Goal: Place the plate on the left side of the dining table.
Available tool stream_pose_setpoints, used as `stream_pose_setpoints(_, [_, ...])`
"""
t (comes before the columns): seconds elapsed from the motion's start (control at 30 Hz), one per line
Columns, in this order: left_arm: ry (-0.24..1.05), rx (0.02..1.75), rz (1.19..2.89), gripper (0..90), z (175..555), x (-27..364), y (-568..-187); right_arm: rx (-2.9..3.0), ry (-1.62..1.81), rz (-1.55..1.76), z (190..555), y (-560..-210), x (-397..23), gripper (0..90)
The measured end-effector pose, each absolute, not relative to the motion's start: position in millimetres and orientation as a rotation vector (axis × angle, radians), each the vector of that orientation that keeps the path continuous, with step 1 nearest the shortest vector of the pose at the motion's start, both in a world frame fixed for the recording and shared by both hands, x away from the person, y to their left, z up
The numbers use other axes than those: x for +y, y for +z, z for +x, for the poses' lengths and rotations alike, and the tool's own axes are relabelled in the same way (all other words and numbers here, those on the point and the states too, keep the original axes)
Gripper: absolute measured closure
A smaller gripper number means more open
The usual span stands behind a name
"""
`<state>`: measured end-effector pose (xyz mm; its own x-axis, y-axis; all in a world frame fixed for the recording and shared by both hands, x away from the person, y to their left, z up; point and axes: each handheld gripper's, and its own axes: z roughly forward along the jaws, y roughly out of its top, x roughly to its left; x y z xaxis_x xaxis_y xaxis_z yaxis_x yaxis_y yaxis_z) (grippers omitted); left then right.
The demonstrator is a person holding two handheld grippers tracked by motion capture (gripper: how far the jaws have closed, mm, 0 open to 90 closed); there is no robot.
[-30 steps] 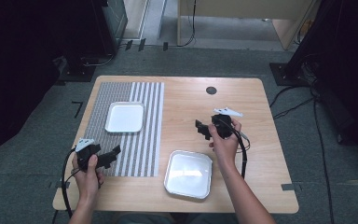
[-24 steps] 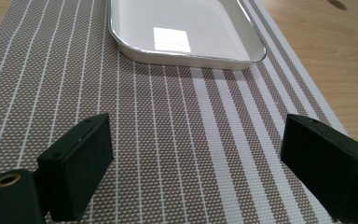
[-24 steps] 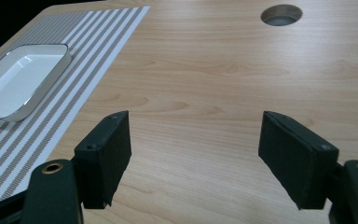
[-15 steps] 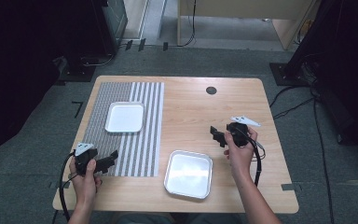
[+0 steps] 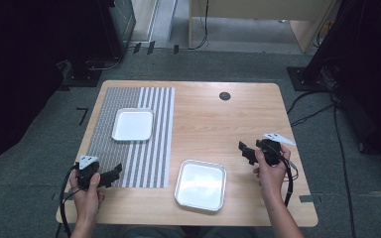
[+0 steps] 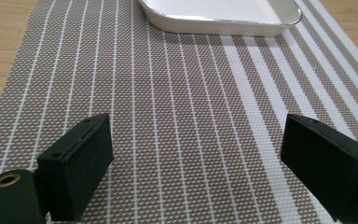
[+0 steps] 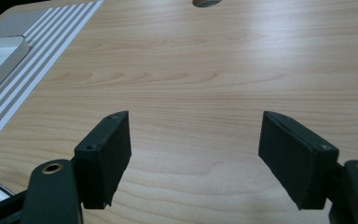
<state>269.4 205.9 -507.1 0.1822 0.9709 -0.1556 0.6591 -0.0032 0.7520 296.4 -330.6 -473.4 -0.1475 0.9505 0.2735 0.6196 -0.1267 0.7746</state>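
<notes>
Retreat of my right tool [image 5: 248,151] toward the tabletop's [image 5: 203,114] right edge, wide open and empty; my left tool [image 5: 110,174], also open and empty, stayed over the striped mat [image 5: 129,153]. Both trays, the steel tray [image 5: 201,184] near me and the white tray [image 5: 133,124] on the mat, are untouched, so I judge no grasp has begun.

**Wooden table in a dim, cable-strewn room**

A light wooden table [image 5: 213,119] stands mid-frame on grey carpet [image 5: 39,148], a round cable hole [image 5: 224,96] near its far edge. Dark equipment [image 5: 54,34] fills the upper left, more black shapes [image 5: 367,59] the upper right. A pale wooden cabinet [image 5: 258,15] sits at top centre. Black cables [image 5: 337,148] trail across the floor at right.
</notes>
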Motion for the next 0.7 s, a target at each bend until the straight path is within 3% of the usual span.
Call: stream_pose_setpoints(0.7, [0.576,1.562,1.821,9.2,255.9,220.4,-512.5,1.736,1.108,1.775,256.4,-486.2,-371.5,25.7])
